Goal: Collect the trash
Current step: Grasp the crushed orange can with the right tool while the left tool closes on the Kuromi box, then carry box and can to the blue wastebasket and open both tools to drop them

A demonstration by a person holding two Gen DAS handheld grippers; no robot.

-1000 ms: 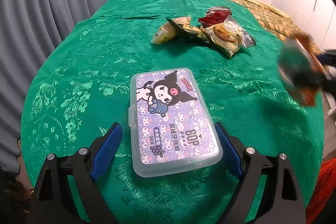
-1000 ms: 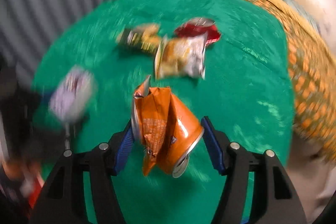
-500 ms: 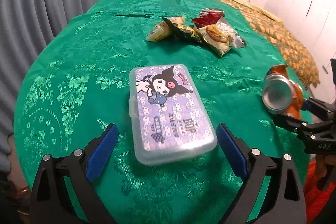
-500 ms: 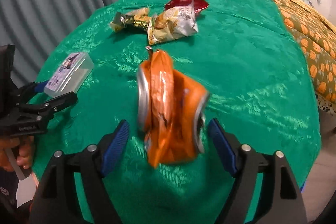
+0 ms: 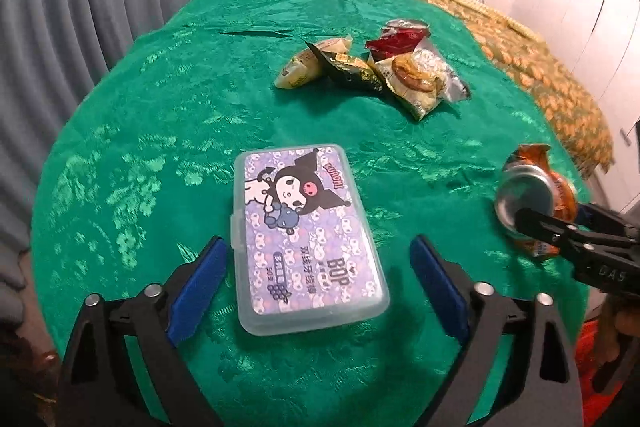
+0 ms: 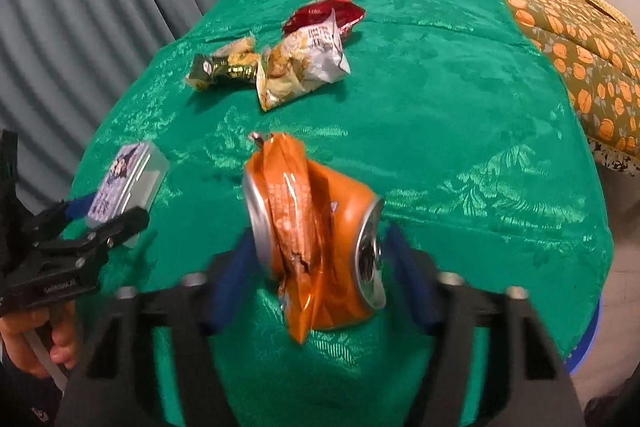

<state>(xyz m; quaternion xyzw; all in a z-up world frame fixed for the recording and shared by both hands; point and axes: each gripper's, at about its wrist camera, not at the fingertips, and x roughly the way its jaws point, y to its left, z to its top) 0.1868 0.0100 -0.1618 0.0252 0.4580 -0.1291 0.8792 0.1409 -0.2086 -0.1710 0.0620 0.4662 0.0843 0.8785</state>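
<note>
A bed covered by a green brocade bedspread (image 5: 168,131) fills both views. The left wrist view looks down on a translucent plastic floss-pick case (image 5: 306,241) lying flat on the bedspread. Its purple lid shows a black-hooded cartoon character, the letters "BOP", a line of Chinese characters and a small "50". The left gripper (image 5: 316,279) stands released, blue pads on either side of the case's near end, clear of it; its jaws have just been closing a little.

The right wrist view shows this case only edge-on and small at the left, its writing unreadable. That view also shows a person's hand (image 6: 38,337) around the left gripper's handle.

The right wrist view shows a crushed orange drink can (image 6: 314,241) lying sideways between the blue pads of the right gripper (image 6: 320,267). The jaws have just been closing and the pads sit at the can's two ends; the near edge is blurred, so I cannot tell if they press on it. Fine print on the can is illegible. From the left view the can's silver base faces the camera, at the bedspread's right edge.

Farther up the bed lies a cluster of snack wrappers (image 5: 372,71): pale yellow, dark green and gold, a clear cookie pack, a red packet. An orange-patterned quilt (image 6: 580,39) lies beyond
</note>
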